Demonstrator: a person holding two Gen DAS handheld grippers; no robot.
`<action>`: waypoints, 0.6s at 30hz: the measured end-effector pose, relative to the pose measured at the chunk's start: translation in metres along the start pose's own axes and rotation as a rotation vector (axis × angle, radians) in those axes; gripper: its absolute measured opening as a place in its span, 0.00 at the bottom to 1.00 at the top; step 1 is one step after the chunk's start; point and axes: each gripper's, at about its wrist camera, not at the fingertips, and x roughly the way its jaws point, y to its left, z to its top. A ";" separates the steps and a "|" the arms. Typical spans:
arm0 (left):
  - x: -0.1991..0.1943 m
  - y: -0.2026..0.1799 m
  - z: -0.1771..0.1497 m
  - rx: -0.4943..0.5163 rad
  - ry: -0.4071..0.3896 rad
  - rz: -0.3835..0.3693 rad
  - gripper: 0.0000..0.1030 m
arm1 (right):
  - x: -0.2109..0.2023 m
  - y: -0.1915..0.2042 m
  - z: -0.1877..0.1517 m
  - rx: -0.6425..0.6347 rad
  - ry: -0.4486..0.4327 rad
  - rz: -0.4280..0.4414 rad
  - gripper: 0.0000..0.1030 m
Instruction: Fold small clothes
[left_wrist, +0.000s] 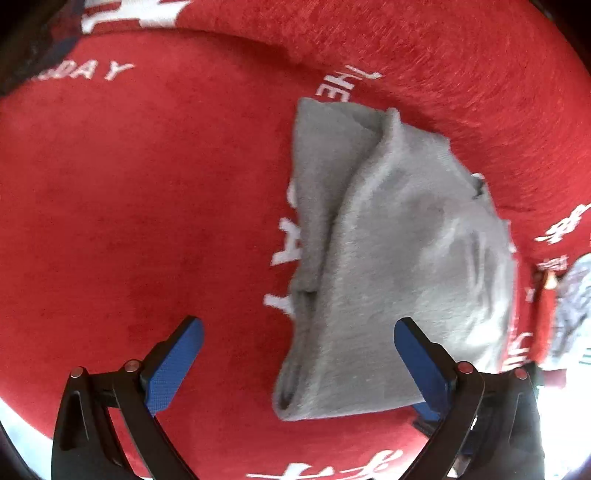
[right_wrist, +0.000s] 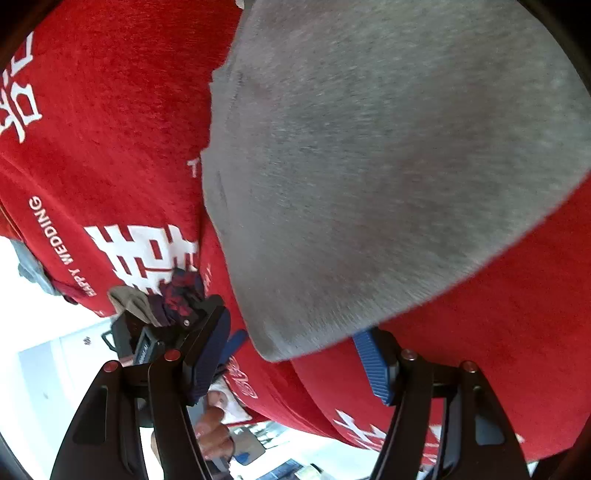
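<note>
Left wrist view: mounted behind the left claw (left_wrist: 297, 363), looking forward along its two blue pads and down at a steep angle onto a red printed cloth (left_wrist: 129, 203). Moderately near; a gray garment (left_wrist: 399, 258) seen almost whole ahead of the claw, toward its right pad.

Right wrist view: mounted behind the right claw (right_wrist: 299, 356), facing forward and down, far nearer to the surface. Same gray garment (right_wrist: 388, 166) filling most of the frame just ahead of the pads, fuzzy with closeness; red printed cloth (right_wrist: 110, 122) off to the left pad's side, bright room beyond its edge.

Shared by both: the gray garment and the red cloth under it.
</note>
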 end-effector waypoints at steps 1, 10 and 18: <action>0.000 0.001 0.001 -0.008 -0.003 -0.022 1.00 | 0.002 0.001 0.001 0.009 -0.005 0.012 0.69; 0.017 0.000 0.033 -0.076 0.047 -0.279 1.00 | 0.023 -0.007 0.012 0.175 0.034 0.160 0.09; 0.047 -0.032 0.057 -0.068 0.132 -0.454 1.00 | -0.001 0.037 0.022 0.025 0.073 0.270 0.09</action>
